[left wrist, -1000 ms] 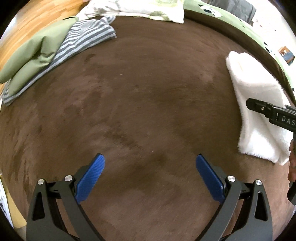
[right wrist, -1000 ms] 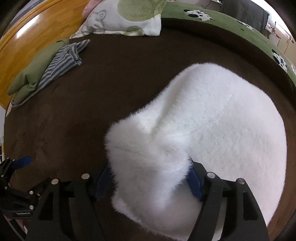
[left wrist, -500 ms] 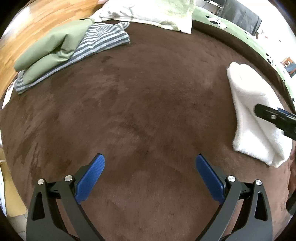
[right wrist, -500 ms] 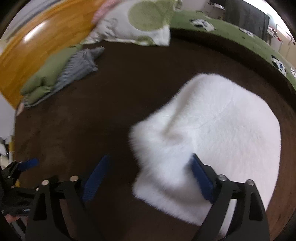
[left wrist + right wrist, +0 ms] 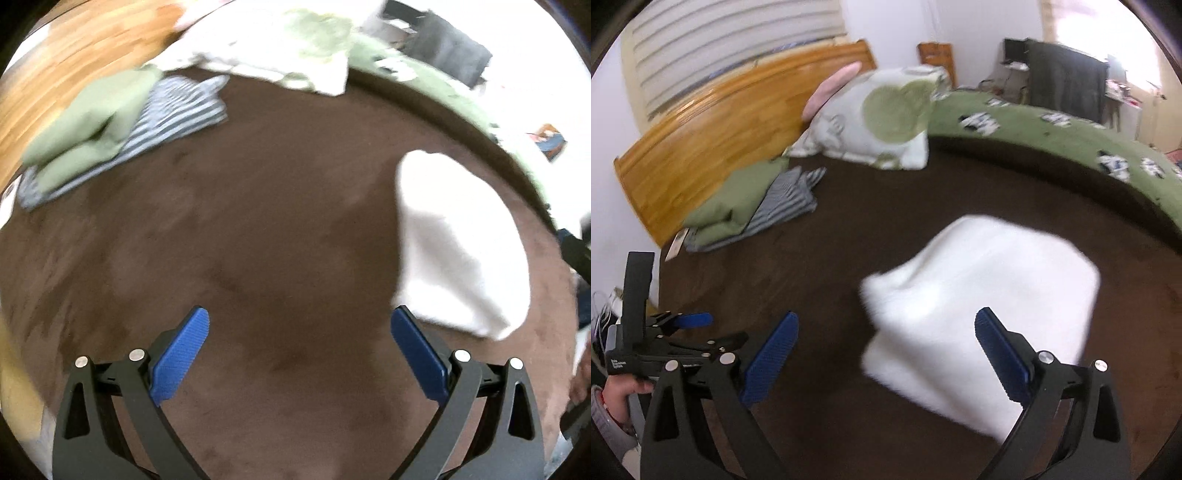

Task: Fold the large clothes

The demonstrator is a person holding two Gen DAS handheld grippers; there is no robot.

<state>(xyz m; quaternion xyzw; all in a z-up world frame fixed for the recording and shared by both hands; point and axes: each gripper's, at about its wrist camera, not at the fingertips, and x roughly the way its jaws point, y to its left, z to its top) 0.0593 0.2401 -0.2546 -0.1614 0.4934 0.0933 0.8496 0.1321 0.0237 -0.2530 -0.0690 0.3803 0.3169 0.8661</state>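
A white fluffy garment [image 5: 982, 317] lies folded on the brown bedspread [image 5: 849, 236], just ahead of my right gripper [image 5: 886, 354], which is open and empty above its near edge. In the left wrist view the garment [image 5: 458, 243] lies to the right. My left gripper [image 5: 299, 350] is open and empty over bare brown spread. The left gripper also shows at the lower left of the right wrist view [image 5: 690, 321].
Folded green and striped clothes [image 5: 753, 206] are stacked at the far left by the wooden headboard [image 5: 713, 136]. A white and green pillow [image 5: 875, 118] lies at the head. A green patterned blanket [image 5: 1052, 133] borders the far right side.
My right gripper has opened, let go of the white garment and pulled back and up. The garment now lies flat. My left gripper has drawn back a little.
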